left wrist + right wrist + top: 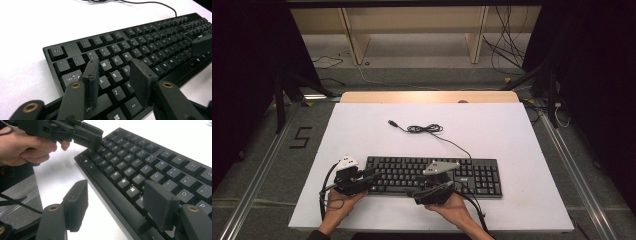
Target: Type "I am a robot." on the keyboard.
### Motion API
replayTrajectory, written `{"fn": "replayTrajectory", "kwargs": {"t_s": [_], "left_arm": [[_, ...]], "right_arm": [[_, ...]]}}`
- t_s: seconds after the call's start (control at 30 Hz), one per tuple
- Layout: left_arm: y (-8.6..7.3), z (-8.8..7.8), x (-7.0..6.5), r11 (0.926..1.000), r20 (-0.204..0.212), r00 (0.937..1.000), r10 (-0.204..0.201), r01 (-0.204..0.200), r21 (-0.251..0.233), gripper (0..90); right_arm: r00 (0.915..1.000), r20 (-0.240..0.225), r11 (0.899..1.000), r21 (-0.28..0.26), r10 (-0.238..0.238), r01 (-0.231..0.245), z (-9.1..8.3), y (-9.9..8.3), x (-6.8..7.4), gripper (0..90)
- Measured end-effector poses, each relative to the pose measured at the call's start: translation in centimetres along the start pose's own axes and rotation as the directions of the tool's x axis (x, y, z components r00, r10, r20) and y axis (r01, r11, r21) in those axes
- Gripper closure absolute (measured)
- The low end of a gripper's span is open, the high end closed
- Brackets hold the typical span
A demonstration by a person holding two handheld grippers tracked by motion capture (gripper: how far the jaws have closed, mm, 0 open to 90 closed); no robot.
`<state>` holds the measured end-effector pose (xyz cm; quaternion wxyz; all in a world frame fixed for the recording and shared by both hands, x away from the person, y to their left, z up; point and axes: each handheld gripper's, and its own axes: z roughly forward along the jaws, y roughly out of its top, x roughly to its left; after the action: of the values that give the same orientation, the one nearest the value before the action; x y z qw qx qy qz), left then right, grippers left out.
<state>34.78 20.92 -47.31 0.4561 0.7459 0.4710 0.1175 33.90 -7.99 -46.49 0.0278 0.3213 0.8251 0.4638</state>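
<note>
Spreading across a white table [362, 135], a black keyboard [472, 172] lies at six o'clock (its cable [427, 129] trails toward twelve). The left gripper [373, 176] hangs over the keyboard's nine o'clock end, jaws parted and empty; the right gripper [447, 186] straddles the near edge, jaws apart, gripping nothing. Closing unevenly could press keys or skid the board sideways.

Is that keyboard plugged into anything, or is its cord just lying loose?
Unplugged. The keyboard has its cord lying in a small loose coil on the white table, and the plug at its end rests free on the tabletop.
</note>
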Motion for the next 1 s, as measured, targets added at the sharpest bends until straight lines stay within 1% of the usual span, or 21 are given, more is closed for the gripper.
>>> {"fn": "replayTrajectory", "kwargs": {"t_s": [0.03,0.07,0.1,0.2,0.27,0.37,0.5,0.53,0.67,0.8,0.83,0.87,0.93,1.0], "left_arm": [[0.0,-0.1,0.0,1.0000,0.002,1.0000,-0.002,0.002,-0.003,56.7],[0.0,-0.1,0.0,1.0000,0.002,1.0000,0.000,0.000,-0.003,52.8],[0.0,-0.2,-0.1,1.0000,0.003,1.0000,-0.004,0.004,-0.006,52.8],[0.0,-0.3,-0.1,0.9999,0.012,0.9999,-0.003,0.003,-0.014,48.1],[-0.1,-0.4,-0.2,0.9998,0.016,0.9999,-0.006,0.007,-0.020,47.2],[-0.1,-0.5,-0.4,0.9997,0.021,0.9998,-0.005,0.005,-0.026,42.8],[-0.1,-0.7,-0.5,0.9993,0.029,0.9996,0.001,0.000,-0.037,40.6],[-0.1,-0.7,-0.5,0.9992,0.030,0.9995,-0.004,0.005,-0.041,40.0],[-0.1,-0.8,-0.6,0.9989,0.032,0.9995,-0.005,0.006,-0.047,38.3],[-0.2,-1.0,-0.6,0.9987,0.030,0.9995,-0.006,0.008,-0.051,36.8],[-0.2,-1.0,-0.6,0.9985,0.031,0.9995,-0.008,0.010,-0.054,36.8],[-0.2,-1.0,-0.6,0.9983,0.031,0.9995,-0.009,0.010,-0.057,36.3],[-0.2,-1.1,-0.7,0.9983,0.031,0.9995,-0.007,0.009,-0.057,36.1],[-0.2,-1.1,-0.7,0.9983,0.031,0.9995,-0.006,0.007,-0.058,35.8]], "right_arm": [[1.0000,0.001,1.000,0.000,-0.001,0.001,0.0,0.0,0.0,38.3],[1.0000,0.002,1.000,0.001,0.000,0.000,0.1,0.0,-0.1,38.4],[1.0000,0.002,1.000,0.001,0.000,0.000,0.1,0.0,-0.1,38.4],[1.0000,0.004,1.000,0.003,0.002,-0.002,0.1,0.0,-0.1,38.8],[1.0000,0.004,1.000,0.003,0.000,0.000,0.1,0.0,-0.1,39.0],[1.0000,0.005,1.000,0.007,-0.002,0.002,0.3,0.0,-0.1,40.1],[1.0000,0.007,1.000,0.008,-0.002,0.002,0.3,0.0,-0.2,41.3],[1.0000,0.007,1.000,0.011,0.000,0.000,0.4,0.0,-0.2,41.8],[1.0000,0.006,1.000,0.012,-0.007,0.007,0.5,0.0,-0.2,44.1],[0.9999,0.011,1.000,0.014,-0.008,0.008,0.6,0.0,-0.3,48.8],[0.9999,0.011,1.000,0.014,-0.008,0.008,0.6,0.0,-0.3,48.8],[0.9999,0.011,1.000,0.018,-0.009,0.009,0.7,0.0,-0.3,52.2],[0.9999,0.012,1.000,0.020,-0.010,0.010,0.8,0.0,-0.3,53.8],[0.9999,0.012,1.000,0.027,-0.011,0.011,0.9,-0.1,-0.2,58.3]]}}
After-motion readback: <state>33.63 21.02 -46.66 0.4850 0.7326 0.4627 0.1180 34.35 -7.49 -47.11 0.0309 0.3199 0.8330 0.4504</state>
